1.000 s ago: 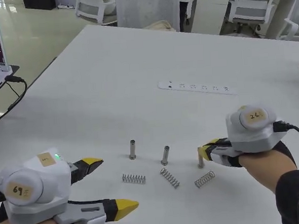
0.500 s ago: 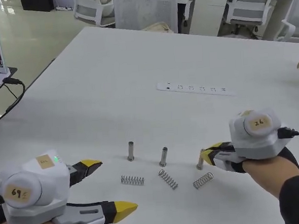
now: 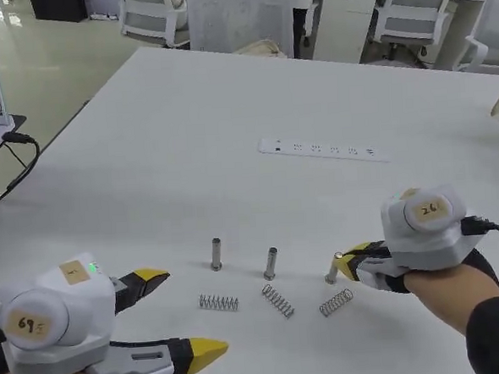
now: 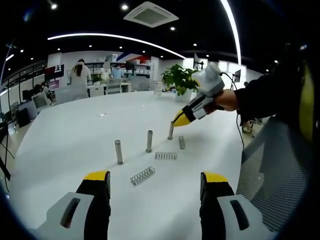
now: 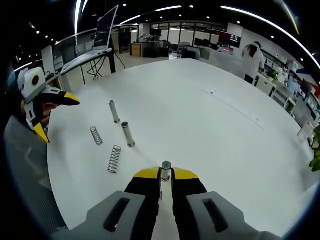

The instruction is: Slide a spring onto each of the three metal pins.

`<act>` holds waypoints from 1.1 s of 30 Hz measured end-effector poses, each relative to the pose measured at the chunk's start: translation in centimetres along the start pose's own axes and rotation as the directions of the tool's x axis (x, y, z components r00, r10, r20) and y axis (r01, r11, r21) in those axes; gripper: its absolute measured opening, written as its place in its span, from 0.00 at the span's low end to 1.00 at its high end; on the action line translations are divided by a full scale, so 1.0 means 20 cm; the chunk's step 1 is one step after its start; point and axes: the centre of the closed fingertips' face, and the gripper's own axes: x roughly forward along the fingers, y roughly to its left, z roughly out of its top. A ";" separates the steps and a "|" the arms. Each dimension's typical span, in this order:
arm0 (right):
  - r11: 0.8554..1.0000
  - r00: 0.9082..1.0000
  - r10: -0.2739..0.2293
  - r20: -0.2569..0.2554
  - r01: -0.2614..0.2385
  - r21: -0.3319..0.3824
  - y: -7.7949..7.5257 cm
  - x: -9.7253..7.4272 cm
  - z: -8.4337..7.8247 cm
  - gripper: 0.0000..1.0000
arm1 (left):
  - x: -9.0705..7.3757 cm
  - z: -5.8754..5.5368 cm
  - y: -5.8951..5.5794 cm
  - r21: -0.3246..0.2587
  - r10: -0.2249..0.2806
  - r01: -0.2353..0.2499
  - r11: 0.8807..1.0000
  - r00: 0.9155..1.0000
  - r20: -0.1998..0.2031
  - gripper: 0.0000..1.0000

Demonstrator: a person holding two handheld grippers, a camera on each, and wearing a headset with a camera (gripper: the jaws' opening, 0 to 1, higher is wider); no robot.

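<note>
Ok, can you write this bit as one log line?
right tongs shut on pin | left tongs open | three springs loose on table

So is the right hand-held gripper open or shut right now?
Shut: in its own view the right hand-held gripper has both yellow tips pressed against a pin.

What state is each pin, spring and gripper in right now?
Left pin: upright, bare.
Middle pin: upright, bare.
Right pin: bare, gripped.
Left spring: lying loose.
Middle spring: lying loose.
Right spring: lying loose.
Left gripper: open, empty.
Right gripper: shut on right pin.
</note>
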 end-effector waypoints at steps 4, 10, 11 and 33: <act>1.000 1.000 0.002 0.000 -0.002 0.004 0.00 -0.01 -0.01 0.06 | 0.00 0.00 0.00 0.000 0.000 0.000 1.000 1.000 0.001 0.70; 1.000 1.000 0.008 -0.002 -0.008 0.010 0.01 -0.02 -0.04 0.06 | 0.00 0.00 0.00 0.000 0.001 -0.001 1.000 1.000 0.001 0.70; 1.000 1.000 0.012 -0.004 -0.012 0.011 0.01 -0.03 -0.06 0.07 | 0.00 0.00 0.00 0.000 0.002 -0.002 1.000 1.000 0.000 0.70; 0.990 0.984 0.139 -0.108 -0.134 0.050 0.10 0.01 -0.24 0.20 | -0.01 -0.01 0.00 -0.003 0.005 -0.005 1.000 1.000 -0.006 0.69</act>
